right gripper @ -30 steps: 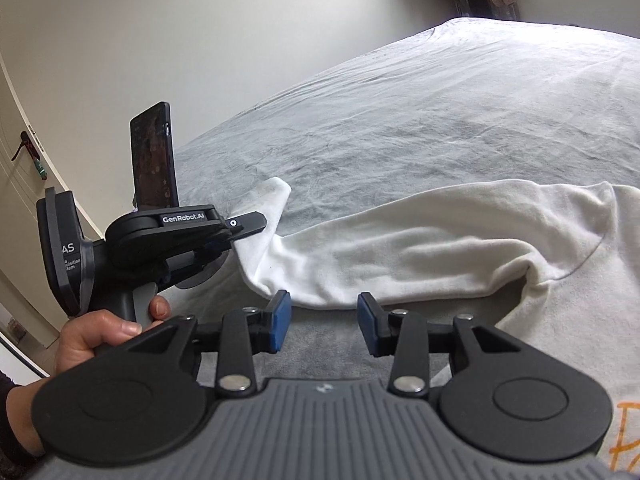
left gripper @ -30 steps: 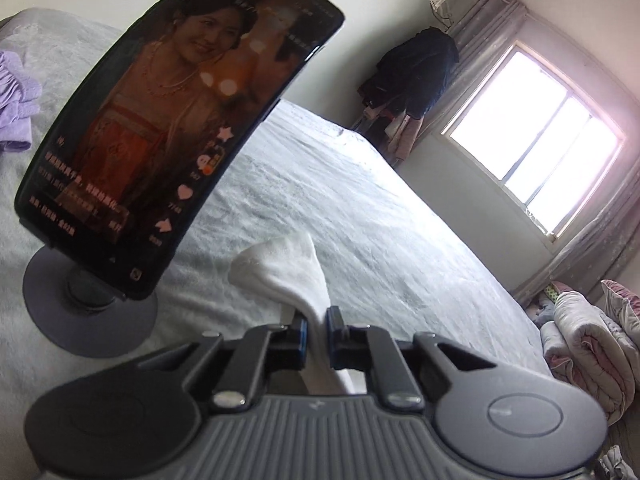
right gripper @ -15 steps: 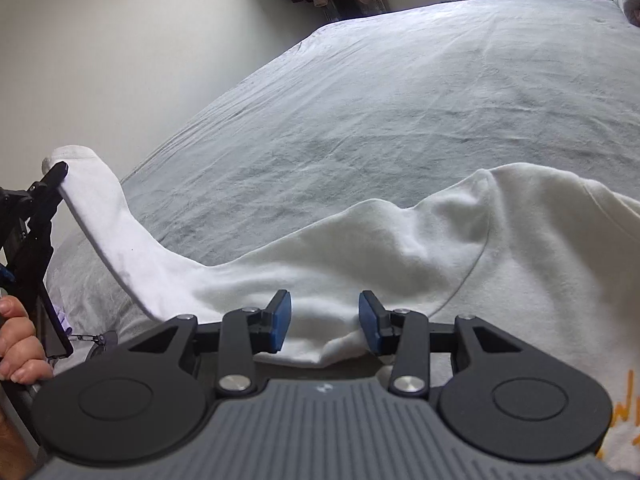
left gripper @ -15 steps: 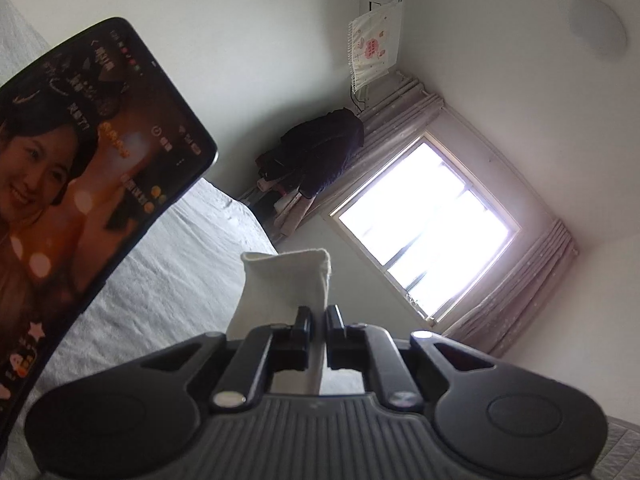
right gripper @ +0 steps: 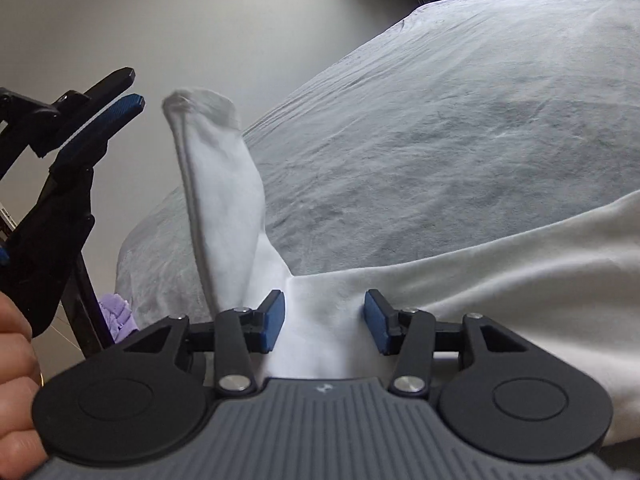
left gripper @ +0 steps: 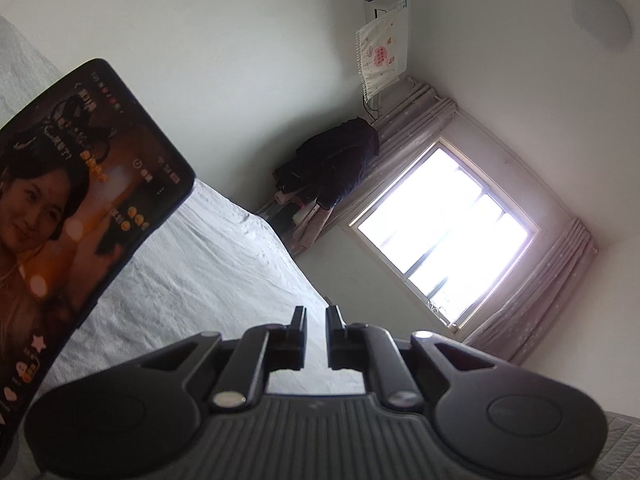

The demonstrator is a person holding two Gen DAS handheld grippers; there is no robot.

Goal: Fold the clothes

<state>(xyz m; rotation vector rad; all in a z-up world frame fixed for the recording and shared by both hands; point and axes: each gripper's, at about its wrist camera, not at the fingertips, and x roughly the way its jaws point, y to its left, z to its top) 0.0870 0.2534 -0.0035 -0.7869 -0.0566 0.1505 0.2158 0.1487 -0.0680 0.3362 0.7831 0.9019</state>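
White garment (right gripper: 460,304) lies on grey bed (right gripper: 440,128), sleeve airborne, no legible writing. Left gripper (left gripper: 316,334) fingers slightly parted, holding nothing. Right gripper (right gripper: 324,322) fingers spread astride the cloth.

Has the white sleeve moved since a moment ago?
Yes. The left tongs have let go of the white sleeve; its cuff now stands free in the air, higher against the grey bed than before, when it lay low.
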